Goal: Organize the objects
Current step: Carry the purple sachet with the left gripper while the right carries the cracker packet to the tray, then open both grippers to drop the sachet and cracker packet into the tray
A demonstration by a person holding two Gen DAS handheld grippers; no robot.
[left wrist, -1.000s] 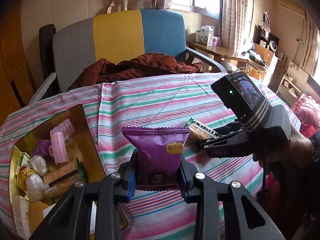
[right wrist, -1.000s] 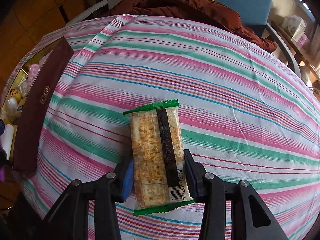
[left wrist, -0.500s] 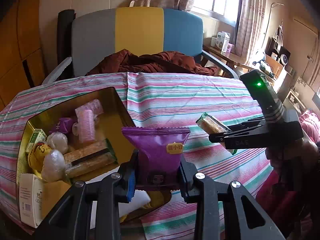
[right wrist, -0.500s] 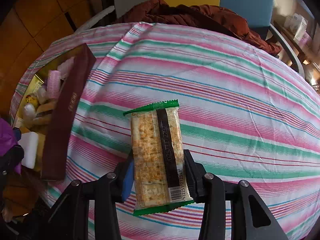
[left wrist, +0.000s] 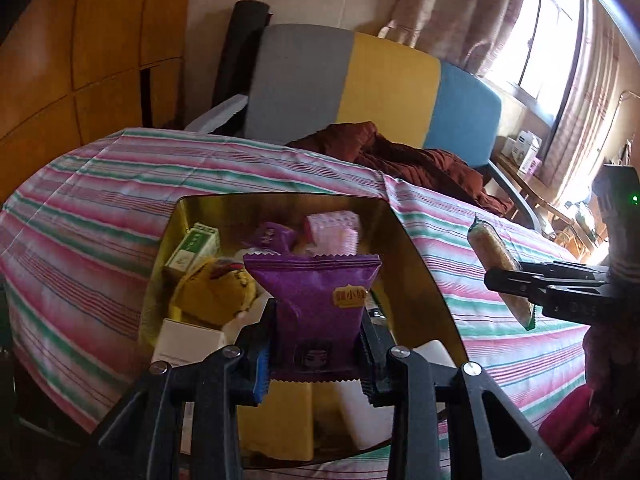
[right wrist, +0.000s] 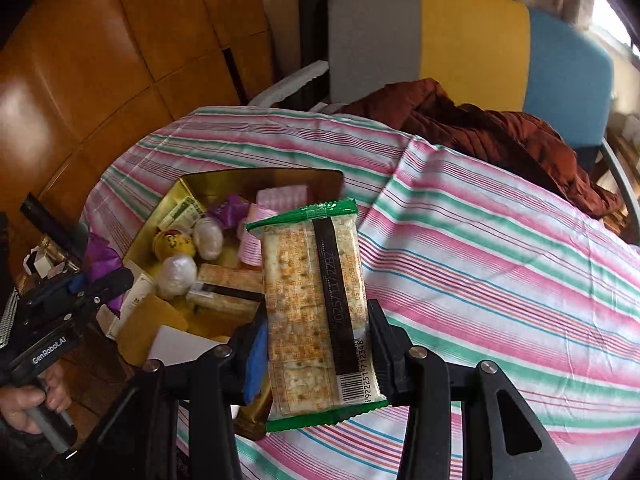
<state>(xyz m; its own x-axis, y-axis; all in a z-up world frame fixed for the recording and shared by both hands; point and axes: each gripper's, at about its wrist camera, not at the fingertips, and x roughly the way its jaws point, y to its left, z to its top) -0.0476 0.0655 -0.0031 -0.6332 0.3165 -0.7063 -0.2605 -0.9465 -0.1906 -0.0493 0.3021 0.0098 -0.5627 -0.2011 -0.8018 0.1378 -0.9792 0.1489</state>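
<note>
**Two snack packets held above the gold box**

The left gripper [left wrist: 316, 354] pinches a purple snack packet [left wrist: 316, 300] upright between its jaws, over the near part of the open gold box [left wrist: 416, 256]. The right gripper [right wrist: 318, 350] clamps a green-edged cracker packet [right wrist: 316, 300] at the box's right side. The box sits on the striped tablecloth [right wrist: 480, 248], filled with wrapped snacks; a tricolour chair [left wrist: 360, 84] with a brown jacket [right wrist: 480, 128] stands at the far side.
</note>
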